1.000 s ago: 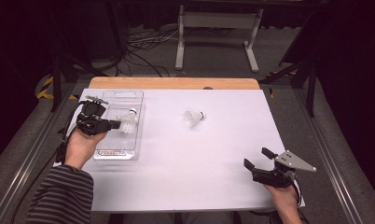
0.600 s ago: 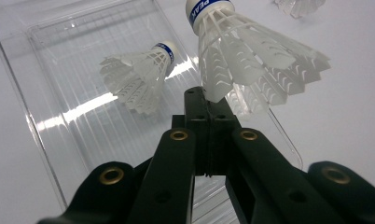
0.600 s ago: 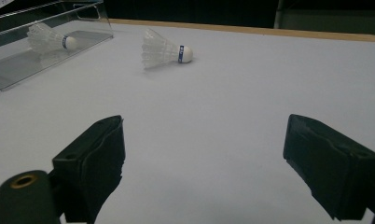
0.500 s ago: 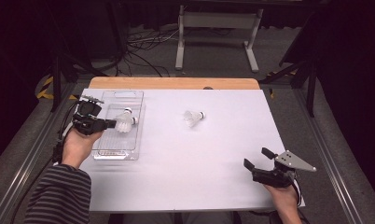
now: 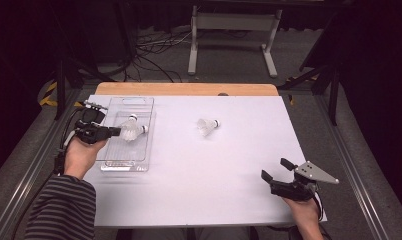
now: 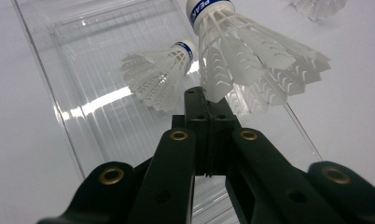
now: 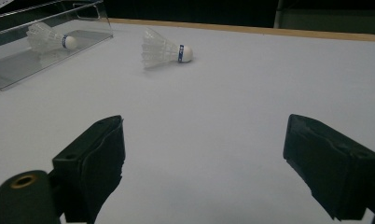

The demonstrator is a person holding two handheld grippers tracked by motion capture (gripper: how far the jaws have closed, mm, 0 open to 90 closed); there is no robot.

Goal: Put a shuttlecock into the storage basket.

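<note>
My left gripper (image 5: 116, 131) (image 6: 208, 100) hovers over a clear plastic tray (image 5: 125, 167) (image 6: 83, 70) at the table's left. Its jaws are shut on the skirt edge of a white shuttlecock (image 5: 131, 134) (image 6: 251, 60), whose blue-banded cork points away. A second shuttlecock (image 5: 130, 120) (image 6: 157, 77) (image 7: 45, 37) lies on its side in the tray. A third shuttlecock (image 5: 207, 126) (image 7: 162, 49) lies on the white table top near the middle. My right gripper (image 5: 274, 169) (image 7: 209, 140) rests low at the front right, open, with nothing between its jaws.
The white sheet (image 5: 214, 165) covers the table, with a wooden edge (image 5: 189, 89) along the far side. Metal rails (image 5: 34, 150) run beside it. Cables and a stand's legs (image 5: 231, 45) lie on the floor beyond.
The left hand with its shuttlecock has edged slightly toward the table's left side. The right gripper has not moved.
</note>
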